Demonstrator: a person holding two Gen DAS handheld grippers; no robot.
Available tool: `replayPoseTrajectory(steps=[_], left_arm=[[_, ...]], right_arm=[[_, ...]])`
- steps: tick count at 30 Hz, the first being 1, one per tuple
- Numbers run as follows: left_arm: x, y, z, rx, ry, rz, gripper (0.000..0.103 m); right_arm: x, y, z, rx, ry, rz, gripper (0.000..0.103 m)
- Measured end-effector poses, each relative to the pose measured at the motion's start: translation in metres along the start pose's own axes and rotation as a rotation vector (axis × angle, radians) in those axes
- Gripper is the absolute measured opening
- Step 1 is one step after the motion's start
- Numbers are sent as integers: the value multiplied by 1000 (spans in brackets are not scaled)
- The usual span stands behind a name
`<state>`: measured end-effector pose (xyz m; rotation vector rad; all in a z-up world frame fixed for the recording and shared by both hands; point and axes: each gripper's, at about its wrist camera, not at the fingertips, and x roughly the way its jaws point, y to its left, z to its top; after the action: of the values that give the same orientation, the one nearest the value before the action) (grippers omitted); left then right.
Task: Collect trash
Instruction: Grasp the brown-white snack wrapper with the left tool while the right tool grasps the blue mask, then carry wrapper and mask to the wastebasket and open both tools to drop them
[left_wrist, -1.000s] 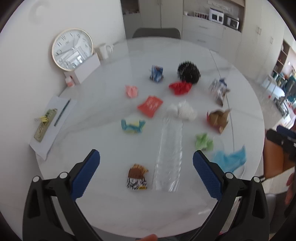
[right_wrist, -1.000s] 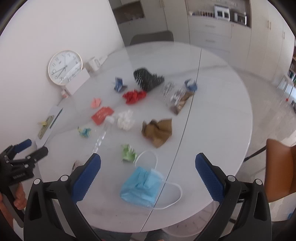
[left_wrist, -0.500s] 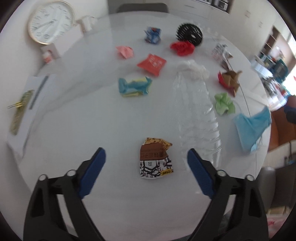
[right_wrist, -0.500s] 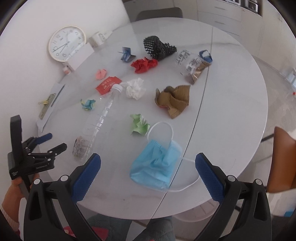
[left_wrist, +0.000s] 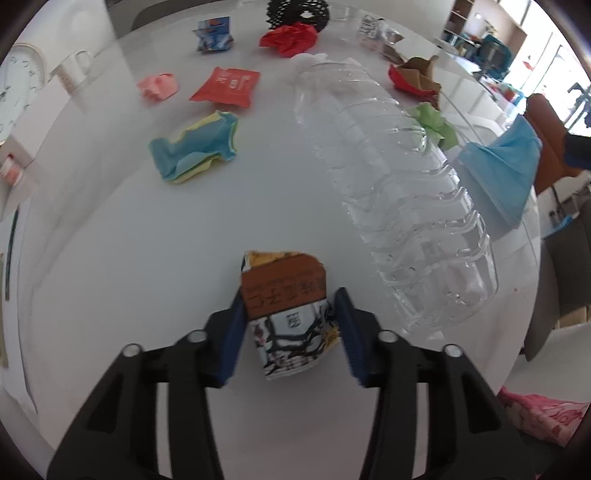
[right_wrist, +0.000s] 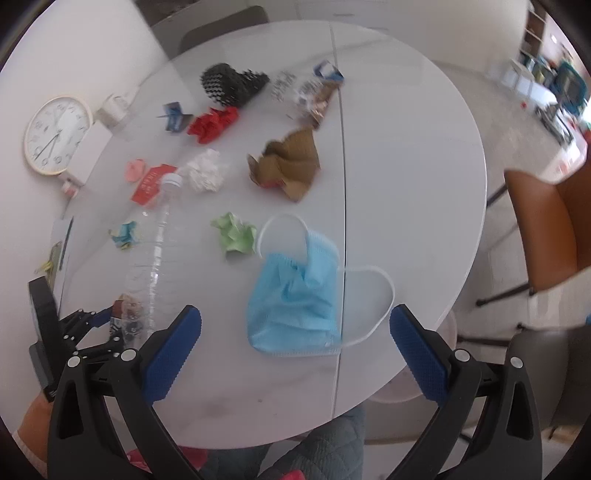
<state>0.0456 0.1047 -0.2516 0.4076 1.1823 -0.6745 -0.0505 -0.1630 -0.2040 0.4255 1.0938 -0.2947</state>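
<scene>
My left gripper (left_wrist: 290, 325) is shut on a crumpled brown and white snack wrapper (left_wrist: 286, 306) that rests on the white round table (left_wrist: 129, 258). A clear plastic bottle (left_wrist: 391, 184) lies just to its right. My right gripper (right_wrist: 295, 347) is open and empty, held above the table's near edge, with a blue face mask (right_wrist: 295, 299) just ahead between its fingers. In the right wrist view the left gripper (right_wrist: 92, 332) and the wrapper (right_wrist: 125, 317) sit at the lower left.
Scattered on the table: blue-yellow paper (left_wrist: 195, 147), red packet (left_wrist: 227, 86), pink paper (left_wrist: 159, 85), red paper ball (left_wrist: 291, 37), green paper (right_wrist: 236, 232), brown paper (right_wrist: 291, 166), white tissue (right_wrist: 205, 173), black mesh (right_wrist: 232, 83). A clock (right_wrist: 55, 134) leans at the left. An orange chair (right_wrist: 546, 229) stands right.
My left gripper has dropped down to the snack wrapper and closed on it. My right gripper has moved closer over the blue mask and stays open.
</scene>
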Motion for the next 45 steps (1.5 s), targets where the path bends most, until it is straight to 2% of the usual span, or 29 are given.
replayPoseTrajectory(steps=[2,6,9,10,11,13,15,16,17,21,24,27,30,33,37,40,43,44,45], left_arm=[[0,4,2,10,3,-21,27],[-3,14,3,6,7,-60,27],[-8,16,5,21,-4,-66,27],[-11,16,4,27,-9,-70,27],[-15,17,3,31,-13,-71,27],[-22,19,4,40,-24,-75,27],[-31,19,5,47,-36,-81,27],[-40,18,6,56,-50,-87,27],[-47,17,8,64,-61,-88,27],[-81,-1,18,137,-114,-84,27],[-104,-27,28,212,-147,-101,27],[-118,-68,39,292,-163,-143,27],[-122,-120,45,356,-153,-230,27],[-114,-181,47,424,-132,-314,27],[-79,-260,53,456,-62,-355,27],[-48,-305,55,439,-18,-345,27],[-16,-343,53,438,22,-296,27],[-8,-350,53,434,40,-278,31],[3,-362,54,435,63,-251,39]], right_arm=[[13,2,-4,23,-1,-23,101],[31,2,-6,86,-16,-39,99],[49,3,-8,108,13,-49,86],[54,4,-8,117,24,-44,78],[56,5,-9,123,31,-37,63],[58,4,-11,139,36,-13,47],[55,2,-15,145,28,-5,35],[53,-1,-17,151,26,8,25],[49,-4,-19,161,24,23,18],[24,-14,-24,185,-8,75,17],[-6,-27,-29,182,-50,88,17],[-41,-53,-35,191,-93,82,17],[-66,-89,-40,203,-109,48,17],[-85,-134,-47,210,-110,-3,17],[-99,-188,-55,206,-95,-14,17],[-102,-221,-57,193,-84,-3,19],[-102,-243,-58,170,-82,26,19],[-102,-249,-58,156,-79,39,20],[-102,-254,-58,146,-75,51,20]])
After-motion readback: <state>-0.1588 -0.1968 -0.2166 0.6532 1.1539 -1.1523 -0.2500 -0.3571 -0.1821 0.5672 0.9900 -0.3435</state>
